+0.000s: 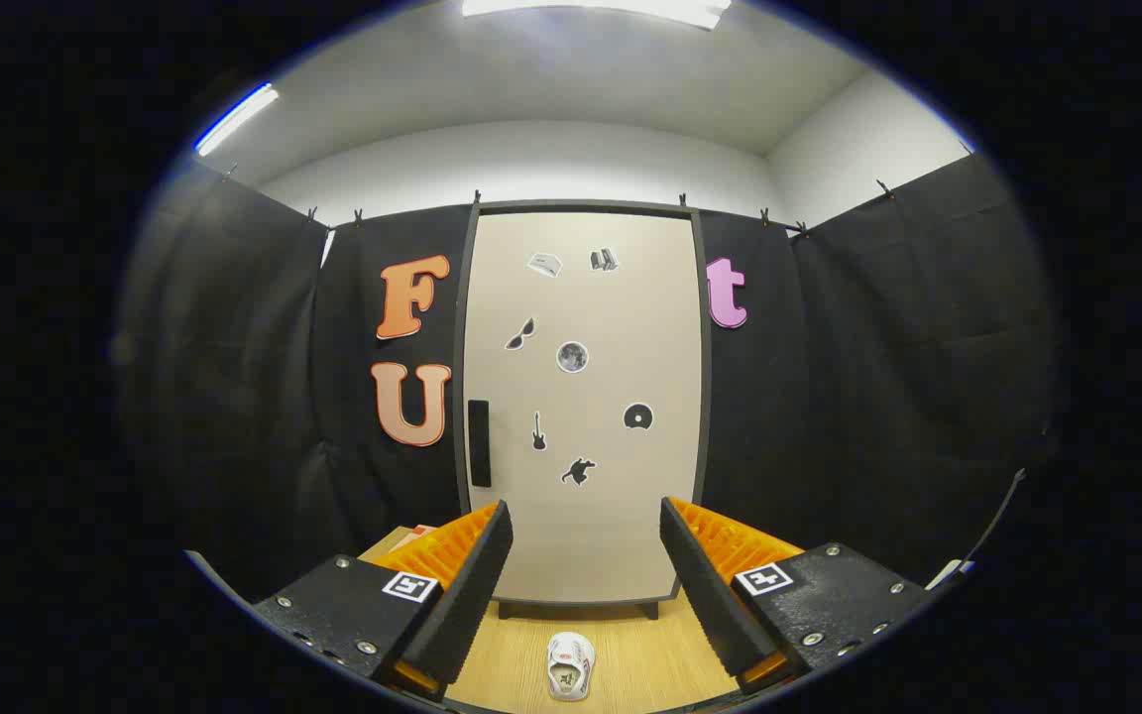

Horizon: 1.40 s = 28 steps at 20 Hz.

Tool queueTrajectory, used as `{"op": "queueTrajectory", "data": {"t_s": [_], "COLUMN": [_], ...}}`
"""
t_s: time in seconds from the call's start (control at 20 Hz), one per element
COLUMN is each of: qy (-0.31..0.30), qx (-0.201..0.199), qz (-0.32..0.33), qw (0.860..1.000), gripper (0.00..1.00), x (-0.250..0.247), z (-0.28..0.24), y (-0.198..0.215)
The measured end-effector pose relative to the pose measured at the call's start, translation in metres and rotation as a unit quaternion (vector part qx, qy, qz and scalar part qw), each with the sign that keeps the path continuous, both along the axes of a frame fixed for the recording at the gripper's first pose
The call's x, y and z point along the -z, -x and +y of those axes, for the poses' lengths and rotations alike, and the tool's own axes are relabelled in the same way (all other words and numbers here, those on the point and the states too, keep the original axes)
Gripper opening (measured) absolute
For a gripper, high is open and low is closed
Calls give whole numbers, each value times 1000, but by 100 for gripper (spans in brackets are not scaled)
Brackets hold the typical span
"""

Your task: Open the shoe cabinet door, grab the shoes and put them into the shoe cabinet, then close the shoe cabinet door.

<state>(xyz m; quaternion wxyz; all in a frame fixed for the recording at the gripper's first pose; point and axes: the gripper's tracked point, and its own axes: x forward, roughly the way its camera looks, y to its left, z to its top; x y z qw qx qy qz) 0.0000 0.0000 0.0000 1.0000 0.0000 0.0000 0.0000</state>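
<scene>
Fingers are standing wide apart on the gripper [586, 545] right now, gripping nothing and touching nothing, with open floor showing between them. Sitting low in that gap, close in and well short of the cabinet, a single pale shoe [570, 665] is lying on the wooden floor [630, 650], its opening facing back toward the gripper. Straight ahead, beyond the fingers, the shoe cabinet [586, 397] is standing tall against the black cloth wall [829, 397], and its door [621, 526] is sitting shut, flush in a dark frame. A dark handle [479, 443] is running upright along the door's left edge, just above the left finger's tip. Small stickers [572, 356] are dotting the door's face. The cabinet's lower corners are hiding behind the two fingers, so only the short feet in the middle are showing. Something pale and boxy is peeking out beside the left finger, too cut off to make out.
</scene>
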Motion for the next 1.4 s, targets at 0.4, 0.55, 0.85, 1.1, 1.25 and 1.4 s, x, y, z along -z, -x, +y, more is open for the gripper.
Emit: {"op": "queueTrajectory", "data": {"t_s": [0.4,0.55,0.85,1.1,1.25,1.4], "qy": [6,7,6,2,0,1], "qx": [1,1,-6,-14,-14,-19], "qz": [0,0,1,6,6,10], "qw": [1000,1000,1000,1000,1000,1000], "gripper": [91,91,91,91,91,87], "x": [2,2,5,10,8,12], "z": [6,11,32,58,71,82], "y": [-8,-13,-27,-45,-67,-96]}}
